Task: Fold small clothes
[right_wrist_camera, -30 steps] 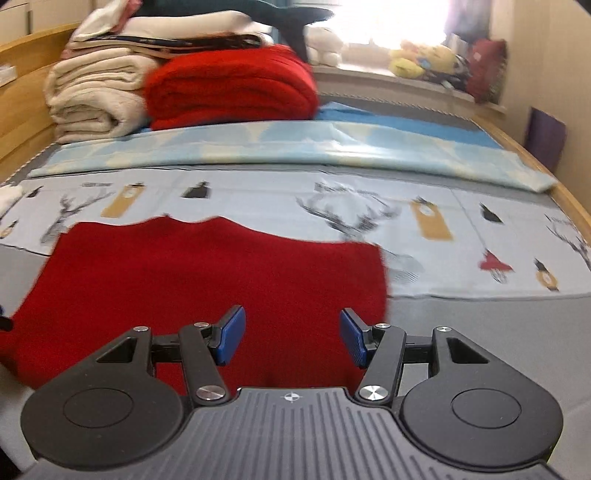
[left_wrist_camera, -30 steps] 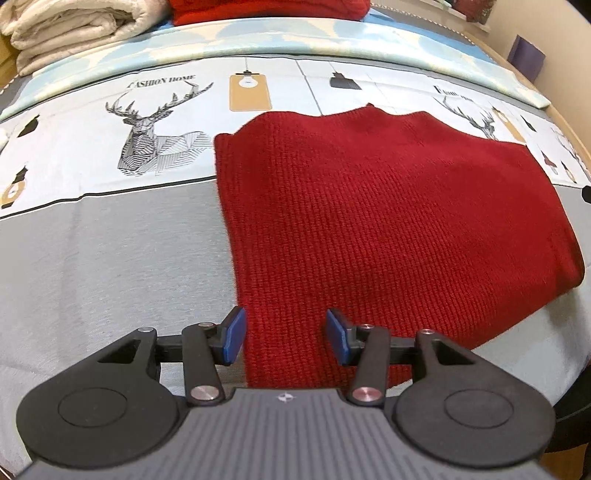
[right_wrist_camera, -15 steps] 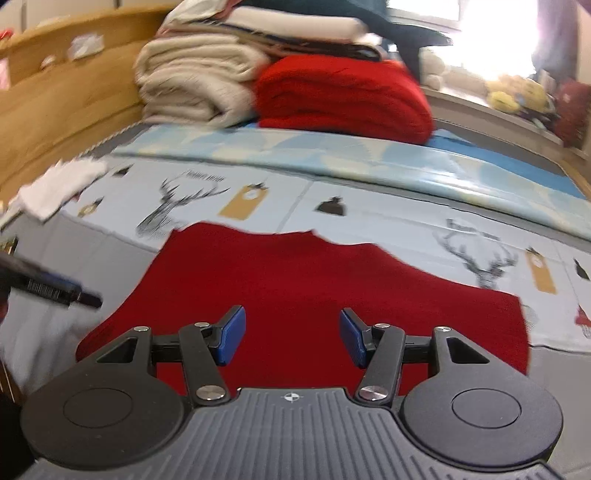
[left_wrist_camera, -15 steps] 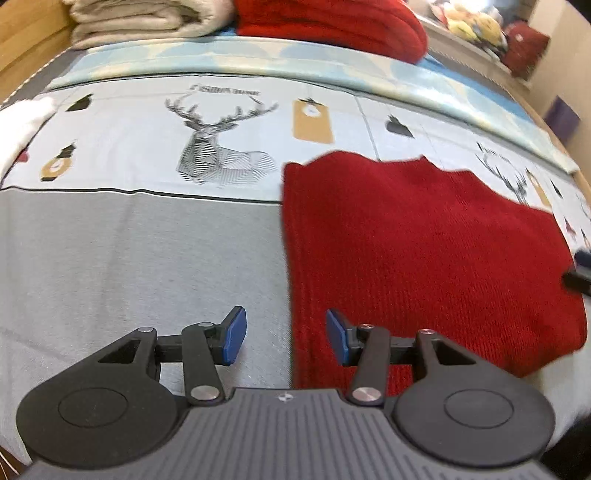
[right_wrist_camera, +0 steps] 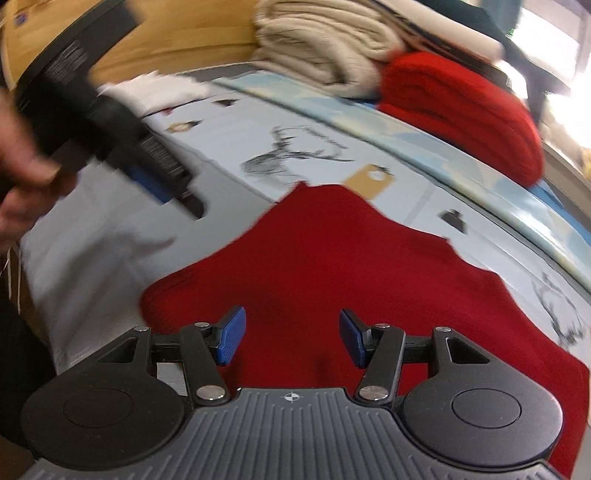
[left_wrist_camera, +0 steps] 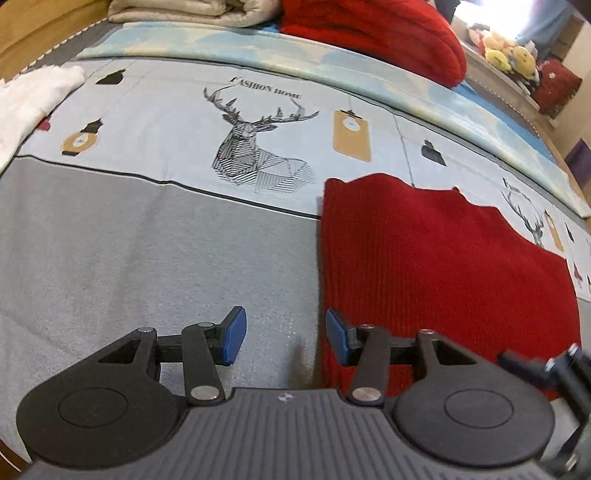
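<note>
Meanwhile the left gripper (left_wrist_camera: 282, 334) hung wide open and empty over the grey bed cover (left_wrist_camera: 147, 251), its right pad at the left edge of the red knitted garment (left_wrist_camera: 436, 266), which lay flat ahead and to its right. Likewise the right gripper (right_wrist_camera: 290, 338) gaped open, holding nothing, directly above the garment's near edge, the cloth spreading forward beneath it.

— What's the room like?
— A bed (left_wrist_camera: 110, 258) under a grey sheet, with a pale band printed with deer (left_wrist_camera: 258, 147) and lanterns. A wooden headboard (right_wrist_camera: 166, 40) runs along its far side.
— And behind it?
— Folded beige blankets (right_wrist_camera: 332, 40) beside a red folded blanket (left_wrist_camera: 388, 33). A bright window (right_wrist_camera: 557, 55) glares at the right, with plush toys (left_wrist_camera: 506, 48) on the ledge.
</note>
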Tool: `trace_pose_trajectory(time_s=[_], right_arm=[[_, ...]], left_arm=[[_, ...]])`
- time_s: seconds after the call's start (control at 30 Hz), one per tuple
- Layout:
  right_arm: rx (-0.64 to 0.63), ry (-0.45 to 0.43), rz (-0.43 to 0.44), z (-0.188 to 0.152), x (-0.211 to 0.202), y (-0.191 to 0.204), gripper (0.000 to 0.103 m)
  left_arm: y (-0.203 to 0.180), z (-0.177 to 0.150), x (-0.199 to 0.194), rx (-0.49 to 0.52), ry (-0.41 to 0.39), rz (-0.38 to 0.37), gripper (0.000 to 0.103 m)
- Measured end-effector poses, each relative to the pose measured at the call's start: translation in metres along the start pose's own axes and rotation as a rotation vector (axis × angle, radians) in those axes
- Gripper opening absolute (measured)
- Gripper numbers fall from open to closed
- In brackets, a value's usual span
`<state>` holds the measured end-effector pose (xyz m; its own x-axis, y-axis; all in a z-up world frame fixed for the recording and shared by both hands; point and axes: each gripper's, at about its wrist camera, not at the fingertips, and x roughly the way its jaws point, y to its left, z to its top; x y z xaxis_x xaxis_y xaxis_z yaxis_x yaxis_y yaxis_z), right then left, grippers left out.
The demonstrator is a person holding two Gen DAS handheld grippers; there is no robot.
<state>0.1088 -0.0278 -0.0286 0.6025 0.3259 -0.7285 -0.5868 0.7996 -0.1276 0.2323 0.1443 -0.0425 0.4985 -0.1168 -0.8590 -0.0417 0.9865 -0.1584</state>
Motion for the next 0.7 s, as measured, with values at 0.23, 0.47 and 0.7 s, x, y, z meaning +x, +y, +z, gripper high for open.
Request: trace_pose_trajectory(time_s=[0.23,0.47,0.7], right_arm=[[-0.183,0.049,0.079,-0.009,0.024,0.049,0.071],[-0.344,0.090,0.023,-0.025,0.051,0.069,0.078],[-0.362,0.078,0.066,-0.018,0.047,0.063,0.037]], left_arm=[[0.012,0.005,0.007,-0.030,0.018,0.015,0.053],[0.017,0.009,0.012,-0.057,0.034,0.004,0.054],[0.018,0.019,0.024,-0.156,0.072,-0.120,0.071]])
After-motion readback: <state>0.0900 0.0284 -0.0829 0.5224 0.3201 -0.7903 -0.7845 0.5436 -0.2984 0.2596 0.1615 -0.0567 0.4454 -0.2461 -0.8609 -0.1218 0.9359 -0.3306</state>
